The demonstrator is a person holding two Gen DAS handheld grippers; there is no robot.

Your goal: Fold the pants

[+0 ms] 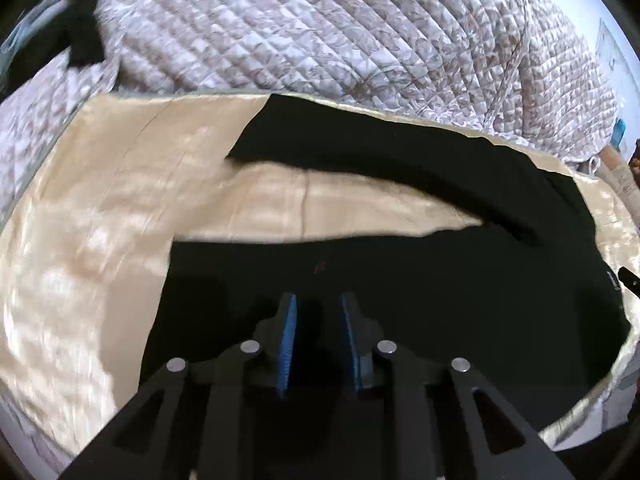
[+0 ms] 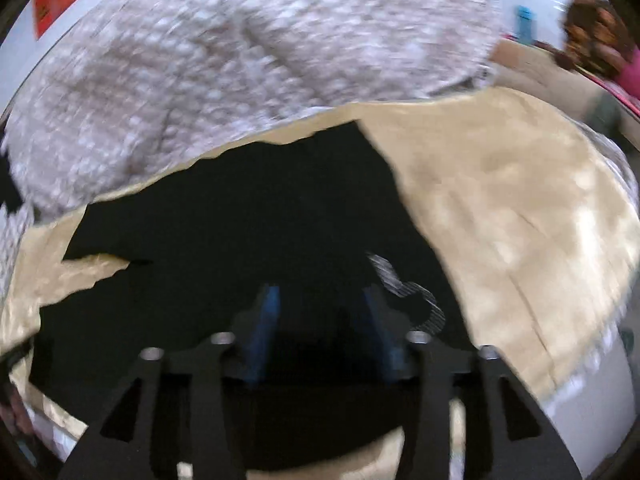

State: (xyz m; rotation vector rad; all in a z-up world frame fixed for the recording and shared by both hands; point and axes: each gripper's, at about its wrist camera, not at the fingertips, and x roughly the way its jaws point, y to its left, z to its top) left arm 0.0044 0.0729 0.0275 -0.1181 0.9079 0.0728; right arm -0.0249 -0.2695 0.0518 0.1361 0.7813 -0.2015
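While the black pants (image 1: 400, 280) are spread over the beige sheet (image 1: 100, 220), the left gripper (image 1: 318, 308) is held above them, jaws slightly parted, gripping nothing. In the right view, the pants (image 2: 240, 220) are seen at 12 o'clock of the right gripper (image 2: 320, 300), half open and empty.

Shiny beige satin sheet (image 1: 100, 208) spread over the bed, creased and catching light. Black fabric pants (image 1: 400, 280) lying flat on it, directly beneath and ahead of the left claw (image 1: 318, 312), legs parted in a V. Beyond, heaped at the sheet's far edge, a quilted white-and-brown patterned blanket (image 1: 320, 28).
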